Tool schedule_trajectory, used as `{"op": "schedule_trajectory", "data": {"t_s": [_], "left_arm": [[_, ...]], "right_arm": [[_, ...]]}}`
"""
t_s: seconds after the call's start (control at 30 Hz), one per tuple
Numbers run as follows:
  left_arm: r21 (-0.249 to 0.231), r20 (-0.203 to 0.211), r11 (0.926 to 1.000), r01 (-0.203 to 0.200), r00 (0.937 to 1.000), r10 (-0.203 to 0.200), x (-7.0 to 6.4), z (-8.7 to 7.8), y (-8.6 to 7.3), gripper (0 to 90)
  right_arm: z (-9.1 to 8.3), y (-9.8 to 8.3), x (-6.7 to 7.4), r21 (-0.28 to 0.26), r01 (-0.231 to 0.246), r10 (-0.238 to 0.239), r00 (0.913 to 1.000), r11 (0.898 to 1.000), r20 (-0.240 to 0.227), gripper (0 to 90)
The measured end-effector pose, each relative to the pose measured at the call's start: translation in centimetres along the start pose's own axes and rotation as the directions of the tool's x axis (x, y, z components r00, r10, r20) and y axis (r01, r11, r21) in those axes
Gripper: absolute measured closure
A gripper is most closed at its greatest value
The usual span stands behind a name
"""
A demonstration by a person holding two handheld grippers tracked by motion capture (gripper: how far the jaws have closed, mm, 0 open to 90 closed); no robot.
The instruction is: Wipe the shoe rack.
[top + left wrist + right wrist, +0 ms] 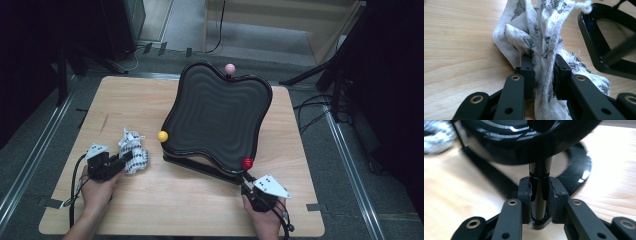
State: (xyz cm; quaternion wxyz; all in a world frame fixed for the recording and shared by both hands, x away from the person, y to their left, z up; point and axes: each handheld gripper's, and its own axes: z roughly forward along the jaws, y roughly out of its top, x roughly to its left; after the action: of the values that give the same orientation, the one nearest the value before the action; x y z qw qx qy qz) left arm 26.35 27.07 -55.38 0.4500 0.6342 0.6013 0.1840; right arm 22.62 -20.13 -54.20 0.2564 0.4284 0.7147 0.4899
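Note:
A crumpled white cloth with a dark print (134,150) lies on the left of the wooden table (175,210). My left gripper (127,157) is shut on it; in the left gripper view a fold of the cloth (541,37) is pinched between the pads of the gripper (544,72). A black wavy-edged tray (220,115) stands tilted on a black stand (200,167). My right gripper (247,184) is at the stand's near right corner, below a red ball (247,163). In the right gripper view the gripper (539,192) is shut on an upright black post (540,175) under the tray.
A yellow ball (162,136) sits at the tray's left corner and a pink ball (230,68) at its far edge. The stand's black frame (599,50) lies just right of the cloth. Bare wood runs along the table's near edge between the person's hands.

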Motion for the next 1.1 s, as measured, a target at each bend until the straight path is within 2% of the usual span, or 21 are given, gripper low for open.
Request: {"op": "schedule_trajectory", "data": {"t_s": [0.13, 0.23, 0.27, 0.37, 0.47, 0.57, 0.6, 0.67, 0.8, 0.9, 1.1], "left_arm": [[-0.001, 0.022, 0.9999, 0.013, 0.9997, -0.013, 0.0, -0.4, -0.3, 74.1], [0.0, 0.054, 0.9995, 0.03, 0.9981, -0.03, 0.3, -0.6, -0.5, 73.7], [-0.001, 0.06, 0.9994, 0.035, 0.9976, -0.035, 0.4, -0.7, -0.6, 73.5], [-0.001, 0.074, 0.9988, 0.05, 0.9961, -0.049, 0.6, -0.7, -0.6, 73.5], [0.001, 0.08, 0.9982, 0.059, 0.995, -0.059, 0.7, -0.6, -0.5, 73.8], [0.002, 0.082, 0.9982, 0.06, 0.9949, -0.059, 0.7, -0.6, -0.5, 73.9], [0.003, 0.085, 0.9982, 0.06, 0.9946, -0.06, 0.7, -0.6, -0.5, 74.0], [0.003, 0.089, 0.9981, 0.061, 0.9942, -0.061, 0.8, -0.6, -0.5, 74.0], [0.003, 0.092, 0.9979, 0.064, 0.9937, -0.064, 0.8, -0.6, -0.5, 74.0], [-0.005, 0.097, 0.9976, 0.07, 0.9929, -0.069, 0.9, -0.7, -0.6, 74.1], [-0.009, 0.105, 0.9969, 0.079, 0.9914, -0.077, 1.0, -0.8, -0.6, 74.1]], "right_arm": [[0.4, 0.5, -2.2, -0.026, -0.036, 0.038, 0.9975, 0.999, 0.06, 66.9], [0.3, 0.9, -3.5, -0.036, -0.078, 0.081, 0.9896, 0.996, 0.119, 56.5], [-0.2, 1.0, -3.7, -0.04, -0.101, 0.105, 0.987, 0.994, 0.122, 54.4], [-1.7, 1.1, -3.1, -0.047, -0.108, 0.114, 0.9823, 0.993, 0.149, 51.9], [-2.8, 1.1, -0.9, -0.055, -0.086, 0.093, 0.9847, 0.995, 0.147, 52.4], [-2.5, 1.3, 2.3, -0.063, -0.055, 0.061, 0.9948, 0.996, 0.082, 53.7], [-2.0, 1.4, 3.9, -0.06, -0.048, 0.051, 0.9977, 0.997, 0.045, 53.9], [-0.8, 1.5, 6.1, -0.041, -0.037, 0.036, 0.9992, 0.998, -0.018, 55.1], [2.7, 1.5, 10.4, -0.004, -0.012, 0.011, 0.9939, 1.0, -0.11, 55.7], [4.8, 1.9, 12.3, -0.007, -0.009, 0.008, 0.9921, 1.0, -0.125, 56.5], [8.1, 2.6, 14.4, -0.005, -0.022, 0.021, 0.9906, 1.0, -0.135, 57.4]]}}
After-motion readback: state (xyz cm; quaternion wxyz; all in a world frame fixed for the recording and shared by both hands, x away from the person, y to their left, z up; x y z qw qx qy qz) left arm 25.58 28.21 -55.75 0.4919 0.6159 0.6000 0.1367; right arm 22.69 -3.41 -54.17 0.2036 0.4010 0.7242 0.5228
